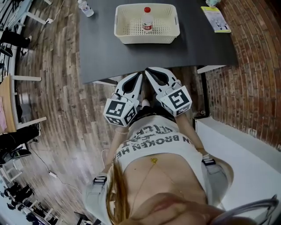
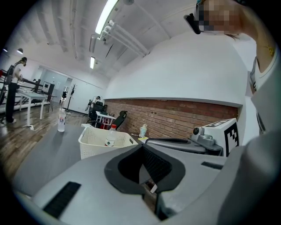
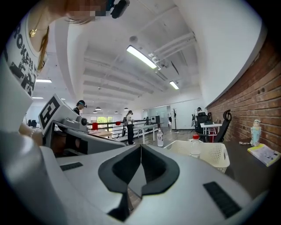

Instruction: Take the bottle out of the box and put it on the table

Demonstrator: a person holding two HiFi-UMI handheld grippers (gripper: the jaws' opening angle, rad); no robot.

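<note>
The dark tabletop point(image 1: 105, 52) fills the upper middle of the head view. Its near edge runs just above the two claws, which hang over the wooden floor point(image 1: 61, 101), short of the tabletop. The white perforated box point(image 1: 147, 37) sits at the top centre of the frame, well apart from both claws.

The left claw point(image 1: 140, 76) and the right claw point(image 1: 149, 71) sit side by side at the frame's centre, tips almost touching, both aimed up the frame towards the box. Each is closed and empty: in each gripper view the dark pads meet along one seam with nothing between them.

The bottle point(image 1: 147, 19), clear with a red cap, stands upright inside the box near its middle, so its long axis is vertical and its cap is open from above. It lies almost straight up the frame from the claw tips. In the left gripper view it appears left of the seam point(image 2: 110, 137), and in the right gripper view right of it point(image 3: 195, 147). The right claw looks slightly nearer, though there is little in it. Either claw would have to spread before it could reach over the box's near wall.

A second bottle point(image 1: 85, 8) lies at the upper left, and a booklet point(image 1: 215, 19) at the upper right.
</note>
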